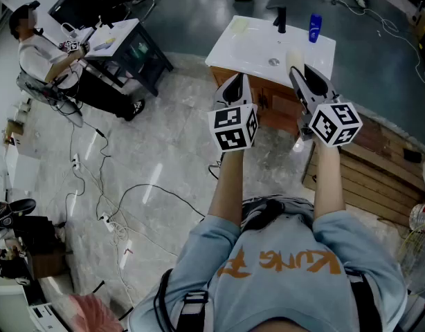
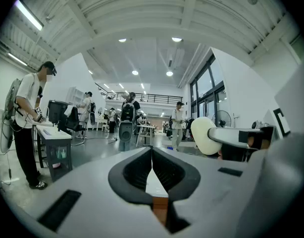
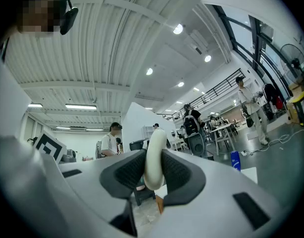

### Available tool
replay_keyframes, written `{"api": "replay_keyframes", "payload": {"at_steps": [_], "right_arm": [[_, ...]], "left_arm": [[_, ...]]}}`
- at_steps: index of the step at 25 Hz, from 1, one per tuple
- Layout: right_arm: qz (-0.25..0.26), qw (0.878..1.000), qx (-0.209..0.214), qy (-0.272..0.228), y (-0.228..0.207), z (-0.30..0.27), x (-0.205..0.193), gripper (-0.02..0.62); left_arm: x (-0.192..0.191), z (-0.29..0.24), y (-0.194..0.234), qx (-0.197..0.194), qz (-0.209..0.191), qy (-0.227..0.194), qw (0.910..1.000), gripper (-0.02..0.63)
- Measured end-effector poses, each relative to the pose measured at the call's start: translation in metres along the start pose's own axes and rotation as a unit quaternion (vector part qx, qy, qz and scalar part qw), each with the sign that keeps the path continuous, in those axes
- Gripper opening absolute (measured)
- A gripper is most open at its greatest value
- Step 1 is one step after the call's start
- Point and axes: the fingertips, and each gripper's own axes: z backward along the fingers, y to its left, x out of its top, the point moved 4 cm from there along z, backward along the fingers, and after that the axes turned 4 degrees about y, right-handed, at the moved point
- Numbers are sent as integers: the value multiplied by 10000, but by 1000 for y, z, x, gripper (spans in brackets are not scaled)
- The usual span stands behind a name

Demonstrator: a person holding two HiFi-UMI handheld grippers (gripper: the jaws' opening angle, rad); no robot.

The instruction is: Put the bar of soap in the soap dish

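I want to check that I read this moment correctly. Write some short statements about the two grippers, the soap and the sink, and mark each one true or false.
1. The right gripper is shut on the bar of soap. True.
2. The left gripper has its jaws wide apart. False: they are together, with nothing between them.
3. A blue bottle stands on the white sink top. True.
4. The bar of soap lies on the sink top. False: it is held between the right gripper's jaws, off the sink top.
5. The faucet is black. True.
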Motion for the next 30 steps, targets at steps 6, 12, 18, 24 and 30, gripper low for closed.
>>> {"api": "replay_keyframes", "payload": {"at_steps": [6,12,18,24,30], "right_arm": [[-168,9996,132,-206,-2,-1,9,123],[-119,9998,116,-133,-9,-7,9,123],[-158,9996,174,-184,-11,-11,11,123],[-197,9988,293,-332,-12,-18,21,123],[-174,9977,455,-476,-7,-26,33,123]], "left_arm": [[5,-2,-1,27,6,-85,10000,25],[6,-6,1,63,13,-102,9999,25],[8,-5,9,167,29,-150,9997,25],[15,-5,16,276,-23,-221,9994,25],[26,2,27,429,-50,-358,9984,25]]}}
